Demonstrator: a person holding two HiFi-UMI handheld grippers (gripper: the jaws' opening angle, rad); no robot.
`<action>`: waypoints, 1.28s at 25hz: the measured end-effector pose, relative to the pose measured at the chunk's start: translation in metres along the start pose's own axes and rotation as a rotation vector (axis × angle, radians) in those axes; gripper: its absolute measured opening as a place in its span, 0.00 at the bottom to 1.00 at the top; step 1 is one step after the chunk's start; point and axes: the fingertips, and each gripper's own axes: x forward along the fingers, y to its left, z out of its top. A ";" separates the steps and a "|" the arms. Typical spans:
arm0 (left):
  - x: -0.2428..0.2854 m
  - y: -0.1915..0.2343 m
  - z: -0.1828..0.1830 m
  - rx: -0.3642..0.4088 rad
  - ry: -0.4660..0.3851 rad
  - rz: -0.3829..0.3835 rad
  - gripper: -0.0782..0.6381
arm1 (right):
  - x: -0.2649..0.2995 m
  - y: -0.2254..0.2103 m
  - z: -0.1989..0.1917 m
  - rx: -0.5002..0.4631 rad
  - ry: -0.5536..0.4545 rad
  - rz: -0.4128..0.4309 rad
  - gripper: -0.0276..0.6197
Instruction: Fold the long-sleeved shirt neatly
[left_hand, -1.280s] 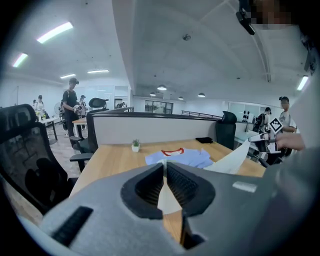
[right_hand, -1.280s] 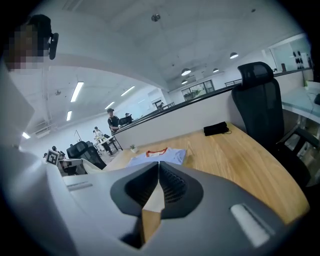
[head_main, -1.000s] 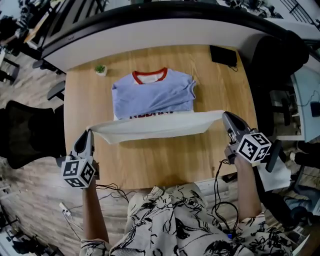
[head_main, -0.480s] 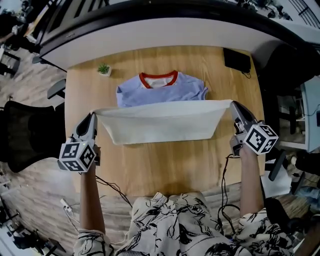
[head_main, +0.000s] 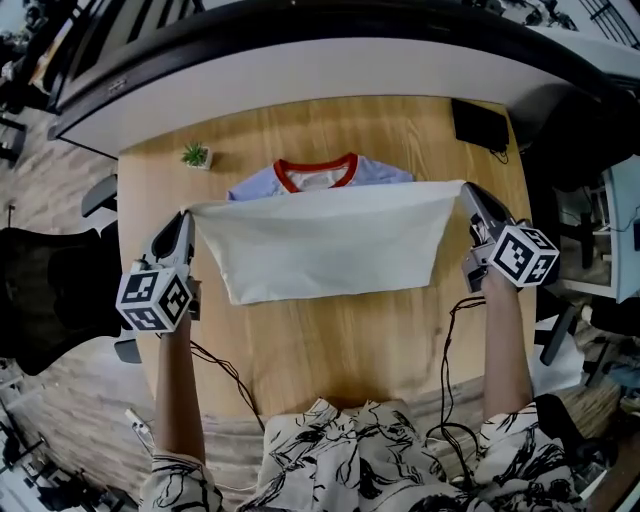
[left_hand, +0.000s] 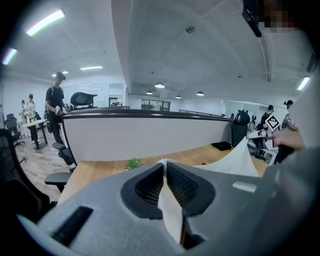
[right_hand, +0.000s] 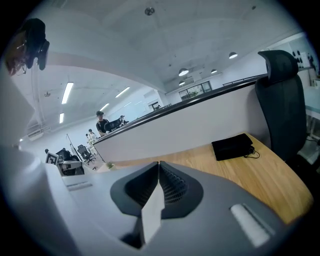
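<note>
Shirt hem (head_main: 325, 205) now nearer collar (head_main: 317, 172); L gripper (head_main: 186, 216), R gripper (head_main: 467, 190) clamp it.

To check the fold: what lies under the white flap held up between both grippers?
Only the red collar and blue shoulders show past the flap's far edge; whatever else lies beneath is covered.

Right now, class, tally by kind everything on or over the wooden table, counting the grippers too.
long-sleeved shirt: 1
grippers, left gripper and right gripper: 2
small potted plant: 1
black case: 1
Total: 5
</note>
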 end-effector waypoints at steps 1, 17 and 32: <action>0.010 0.004 -0.004 -0.002 0.010 0.002 0.15 | 0.011 -0.006 -0.002 -0.001 0.013 -0.005 0.07; 0.140 0.060 -0.082 -0.116 0.230 -0.013 0.15 | 0.141 -0.081 -0.066 0.019 0.232 -0.079 0.07; 0.160 0.076 -0.098 -0.043 0.221 -0.034 0.31 | 0.164 -0.112 -0.080 -0.049 0.306 -0.109 0.24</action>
